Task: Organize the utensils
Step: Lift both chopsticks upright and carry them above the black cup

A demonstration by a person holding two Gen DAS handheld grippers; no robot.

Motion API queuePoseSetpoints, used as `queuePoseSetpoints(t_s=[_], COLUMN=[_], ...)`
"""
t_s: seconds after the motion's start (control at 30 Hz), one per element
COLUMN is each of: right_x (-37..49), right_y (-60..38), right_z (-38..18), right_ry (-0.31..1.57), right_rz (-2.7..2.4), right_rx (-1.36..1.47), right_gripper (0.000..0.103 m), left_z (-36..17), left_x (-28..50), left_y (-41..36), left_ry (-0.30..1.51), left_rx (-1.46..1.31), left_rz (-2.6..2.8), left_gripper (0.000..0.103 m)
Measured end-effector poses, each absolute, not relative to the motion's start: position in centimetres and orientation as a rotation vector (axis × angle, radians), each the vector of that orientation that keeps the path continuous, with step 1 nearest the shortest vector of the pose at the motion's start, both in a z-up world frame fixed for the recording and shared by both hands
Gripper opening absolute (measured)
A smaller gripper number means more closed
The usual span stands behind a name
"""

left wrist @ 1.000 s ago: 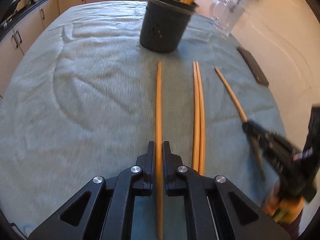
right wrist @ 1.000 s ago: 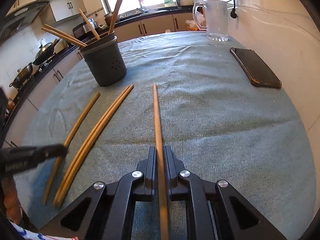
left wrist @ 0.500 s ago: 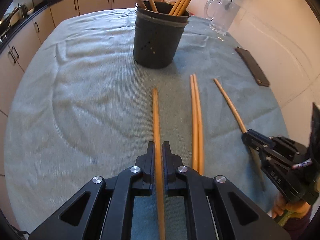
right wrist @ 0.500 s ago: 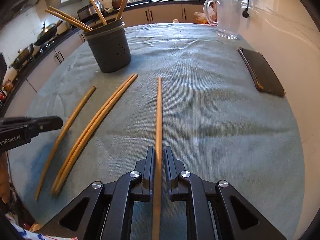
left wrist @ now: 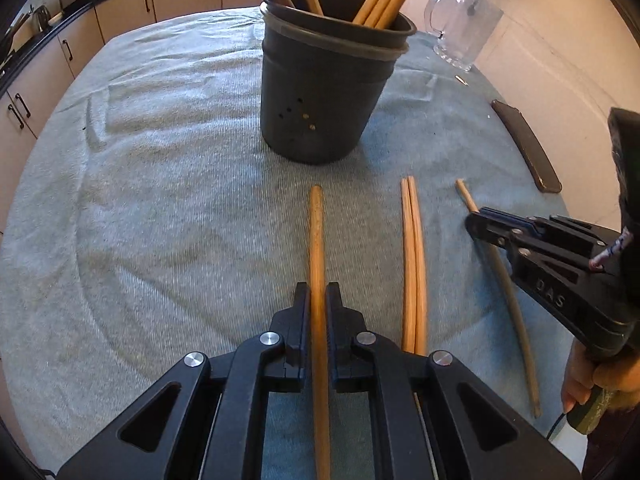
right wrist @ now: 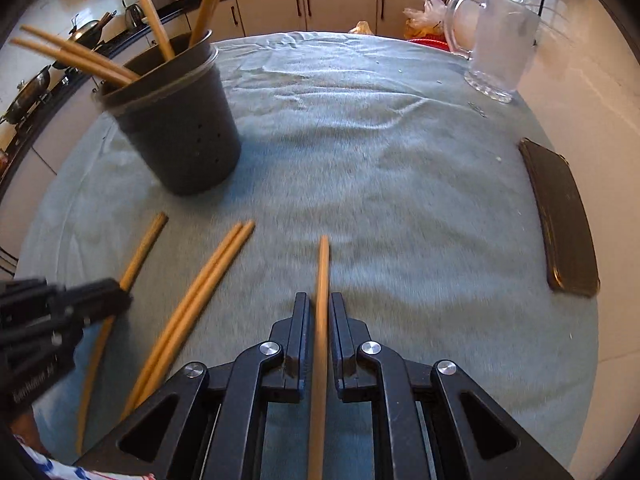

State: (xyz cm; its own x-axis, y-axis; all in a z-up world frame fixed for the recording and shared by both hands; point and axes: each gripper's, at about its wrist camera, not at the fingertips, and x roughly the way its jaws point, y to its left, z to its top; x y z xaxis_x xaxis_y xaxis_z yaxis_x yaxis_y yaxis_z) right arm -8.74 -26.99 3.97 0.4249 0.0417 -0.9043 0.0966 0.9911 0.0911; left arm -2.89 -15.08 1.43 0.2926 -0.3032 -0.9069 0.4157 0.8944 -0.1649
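Observation:
My left gripper (left wrist: 318, 300) is shut on a wooden stick (left wrist: 316, 232) that points at the dark utensil holder (left wrist: 320, 112), which has several wooden sticks standing in it. My right gripper (right wrist: 319, 308) is shut on another wooden stick (right wrist: 322, 264). It also shows in the left wrist view (left wrist: 480, 224), low over the cloth at the right. A pair of sticks (left wrist: 414, 248) lies on the cloth between the two held ones. The holder (right wrist: 180, 136) stands at the far left in the right wrist view, where the left gripper (right wrist: 116, 300) shows at the left edge.
A blue-grey cloth (right wrist: 380, 152) covers the table. A black phone (right wrist: 564, 216) lies near the right edge and a glass jug (right wrist: 496, 48) stands at the far right corner. Kitchen cabinets (right wrist: 320, 12) run behind the table, a wall at right.
Both grippers have moved forward toward the holder with their sticks, which now looks nearer and larger in both views. The pair of sticks has stayed on the cloth.

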Motion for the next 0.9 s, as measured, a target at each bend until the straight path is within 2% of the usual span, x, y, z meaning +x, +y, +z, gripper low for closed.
queuePoseSetpoints(t_s=[0.33,0.63,0.9], right_x=[-10.0,-15.9,-20.7], right_y=[-27.1,-27.4,-26.6], right_z=[5.2,11.9,15.6], right_ry=[1.034,0.803,0.665], right_rz=[-0.047,-0.026,-0.012], right_rx=[0.195,0.223,0.26], right_gripper=[0.006,0.006,0.006], left_z=[2.2,9.8,14.6], left_x=[-2.3,-7.0,-13.1], left_y=[-14.8,-11.4,-10.5], left_ry=[1.143,0.937,0.755], left_rx=[0.059,-0.029,-0.018], left_rz=[-0.459,-0.505,-0.539], left_gripper=[0.007,0.007,0.006])
